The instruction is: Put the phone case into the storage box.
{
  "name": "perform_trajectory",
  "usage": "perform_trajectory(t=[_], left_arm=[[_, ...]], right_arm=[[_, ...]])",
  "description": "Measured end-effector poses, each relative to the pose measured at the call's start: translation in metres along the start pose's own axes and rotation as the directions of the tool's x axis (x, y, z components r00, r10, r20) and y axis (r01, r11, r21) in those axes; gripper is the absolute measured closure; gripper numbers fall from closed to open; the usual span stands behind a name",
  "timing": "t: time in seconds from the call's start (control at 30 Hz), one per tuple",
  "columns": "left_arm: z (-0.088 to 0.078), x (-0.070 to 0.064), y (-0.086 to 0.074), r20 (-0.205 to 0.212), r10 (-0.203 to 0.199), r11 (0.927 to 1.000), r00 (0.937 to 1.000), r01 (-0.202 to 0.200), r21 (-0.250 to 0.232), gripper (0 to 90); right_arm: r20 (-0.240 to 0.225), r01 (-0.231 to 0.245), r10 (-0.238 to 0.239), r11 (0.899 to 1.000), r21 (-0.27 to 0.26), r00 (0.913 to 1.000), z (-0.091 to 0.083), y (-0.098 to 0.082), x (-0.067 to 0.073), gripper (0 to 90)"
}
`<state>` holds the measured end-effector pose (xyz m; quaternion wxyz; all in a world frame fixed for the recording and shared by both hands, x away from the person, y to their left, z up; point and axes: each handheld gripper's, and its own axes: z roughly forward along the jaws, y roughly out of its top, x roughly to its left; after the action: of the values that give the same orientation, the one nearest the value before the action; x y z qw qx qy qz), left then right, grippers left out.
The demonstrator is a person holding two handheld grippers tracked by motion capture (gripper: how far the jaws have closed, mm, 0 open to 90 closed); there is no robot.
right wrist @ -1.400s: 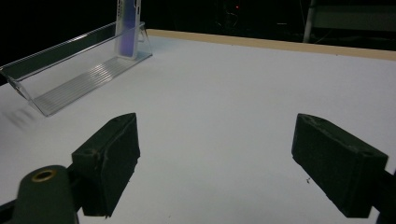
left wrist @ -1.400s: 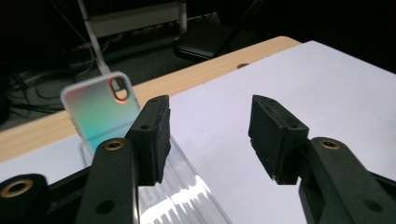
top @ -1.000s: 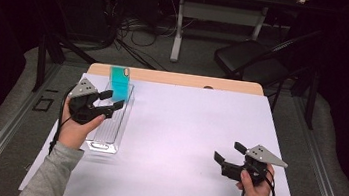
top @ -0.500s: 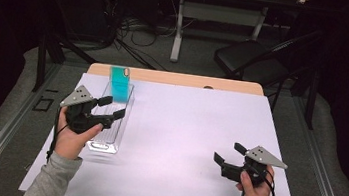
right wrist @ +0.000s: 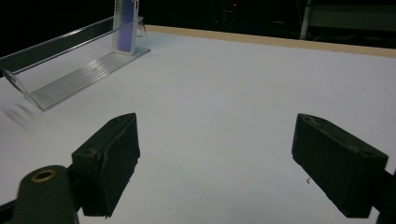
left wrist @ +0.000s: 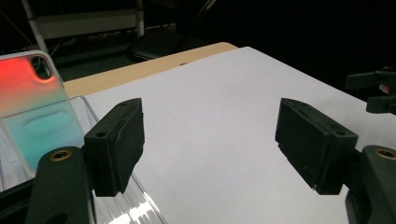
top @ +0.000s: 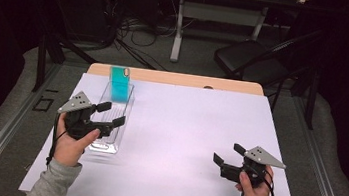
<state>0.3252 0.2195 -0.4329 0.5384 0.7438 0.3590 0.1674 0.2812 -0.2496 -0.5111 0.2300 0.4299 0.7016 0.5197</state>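
Left gripper (top: 110, 114) hangs over the near half of the clear rack (top: 101, 142), jaws wide apart, nothing held. Right gripper (top: 224, 159) sits low at the near right of the table, jaws equally wide, empty, well apart from the rack.

Phone case (top: 119, 85) stands upright in the rack's far end, teal fading to red near the camera cutout in the left gripper view.

Likely step: the left gripper going for the case. Best to advance along the rack, square the jaws to the case's flat faces, grip above the rack wall, lift straight up. Risk: dragging the light rack along.

Surface: white sheet (top: 187, 140) on a wooden tabletop (top: 180, 79). Beyond: dark room, folding chair (top: 247, 61), floor cables (top: 120, 31), a white table leg (top: 177, 33).
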Motion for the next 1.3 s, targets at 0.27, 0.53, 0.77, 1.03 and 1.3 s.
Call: perform_trajectory(t=[0.27,0.53,0.77,1.03,1.3], left_arm=[[-0.002,-0.009,-0.009,0.091,0.040,0.9992,0.9951,-0.040,-0.004,15.2],[0.001,-0.018,-0.023,0.106,0.112,0.9931,0.9880,-0.115,0.023,6.7],[0.005,-0.030,-0.035,0.136,0.131,0.9901,0.9819,-0.137,0.032,2.1],[0.014,-0.040,-0.054,0.179,0.122,0.9906,0.9764,-0.131,0.040,2.1],[0.027,-0.047,-0.072,0.223,0.105,0.9914,0.9691,-0.120,0.052,2.0]], right_arm=[[0.004,0.007,-0.007,1.000,-0.001,1.0000,-0.001,0.001,0.002,14.7],[0.017,0.014,-0.014,1.000,-0.003,0.9998,-0.005,-0.001,0.004,14.4],[0.027,0.023,-0.023,1.000,0.017,0.9994,-0.009,-0.006,0.005,14.0],[0.026,0.050,-0.051,0.998,0.030,0.9984,-0.013,-0.011,0.010,11.4],[0.022,0.064,-0.065,0.996,0.054,0.9976,-0.015,-0.020,0.017,9.9]])
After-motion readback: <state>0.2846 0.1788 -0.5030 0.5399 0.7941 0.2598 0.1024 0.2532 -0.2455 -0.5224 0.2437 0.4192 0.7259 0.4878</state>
